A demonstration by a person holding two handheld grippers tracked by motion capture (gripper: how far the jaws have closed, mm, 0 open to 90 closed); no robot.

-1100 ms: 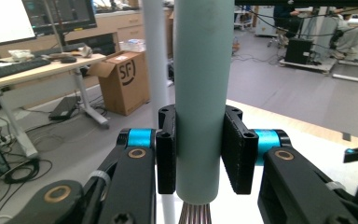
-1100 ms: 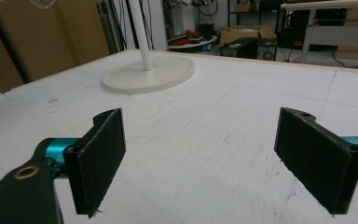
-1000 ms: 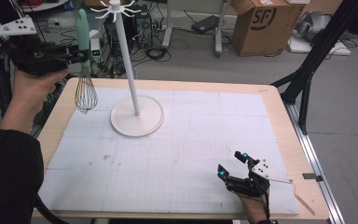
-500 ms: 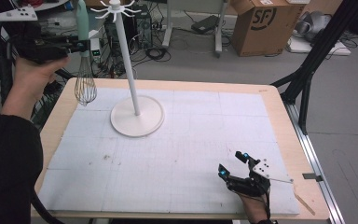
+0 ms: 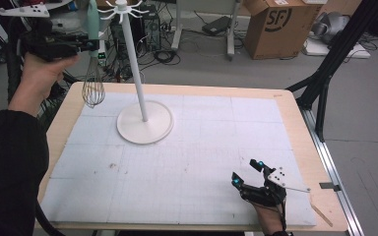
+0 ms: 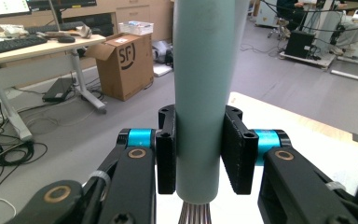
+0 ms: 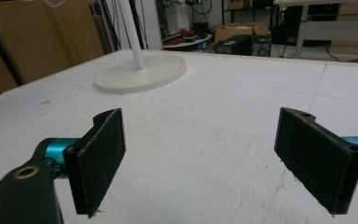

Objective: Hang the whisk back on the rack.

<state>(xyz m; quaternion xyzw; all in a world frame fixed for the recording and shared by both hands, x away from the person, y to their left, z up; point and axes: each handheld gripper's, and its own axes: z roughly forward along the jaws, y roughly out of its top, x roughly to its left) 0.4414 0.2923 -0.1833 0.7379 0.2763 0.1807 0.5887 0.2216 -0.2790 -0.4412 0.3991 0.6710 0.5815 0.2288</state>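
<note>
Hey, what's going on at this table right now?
A person is working with two handheld grippers. The left gripper is clamped on the pale green handle of a whisk, holding it in the air, wires down, beside the top of a white hook stand that sits on the table. The right gripper rests low near the table's front edge with its jaws wide apart and nothing between them.

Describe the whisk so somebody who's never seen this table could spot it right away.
Start at the white stand on the table's far left part. Beside its pole, the left gripper holds the whisk in the air by its pale green handle, its wire cage hanging down.
</note>
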